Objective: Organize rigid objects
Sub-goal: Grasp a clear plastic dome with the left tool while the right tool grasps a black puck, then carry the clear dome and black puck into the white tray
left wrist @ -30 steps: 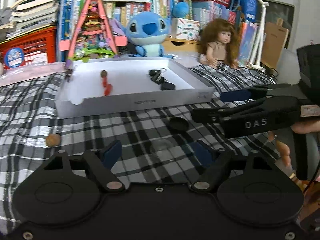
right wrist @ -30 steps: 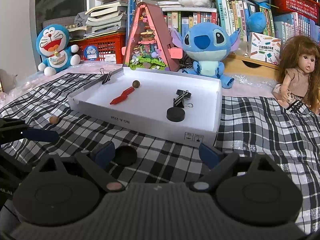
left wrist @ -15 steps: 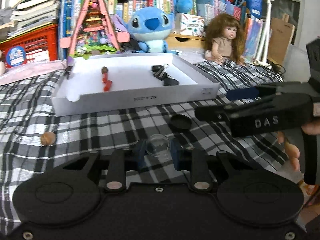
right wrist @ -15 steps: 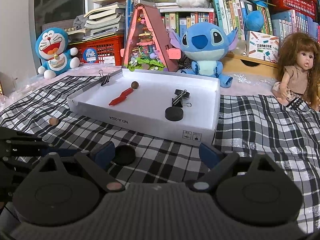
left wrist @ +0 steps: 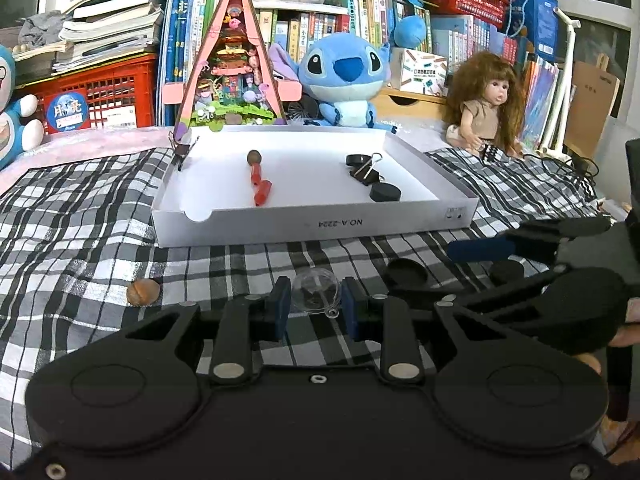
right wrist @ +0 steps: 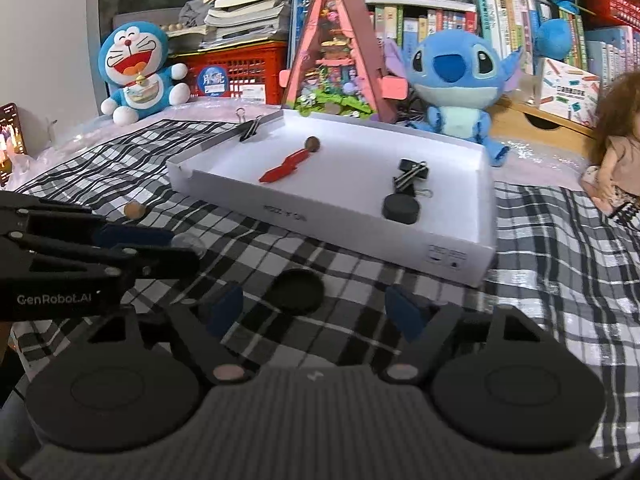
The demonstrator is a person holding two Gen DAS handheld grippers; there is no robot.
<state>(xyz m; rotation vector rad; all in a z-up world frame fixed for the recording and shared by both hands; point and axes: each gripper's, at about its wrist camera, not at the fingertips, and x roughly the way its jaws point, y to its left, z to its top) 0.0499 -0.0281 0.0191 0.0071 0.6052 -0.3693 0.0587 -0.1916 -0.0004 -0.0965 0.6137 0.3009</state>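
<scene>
Left wrist view: left gripper (left wrist: 316,305) is clamped on the clear ball (left wrist: 316,291), pads touching both sides, just off the plaid cloth (left wrist: 80,220). The white tray (left wrist: 316,222) sits straight ahead, so I'd guess the carry is simply forward over its near wall. Right gripper (right wrist: 314,306) is spread wide with the black disc (right wrist: 298,291) between its fingers, not touching. 2 grabs, 1 tray.
</scene>
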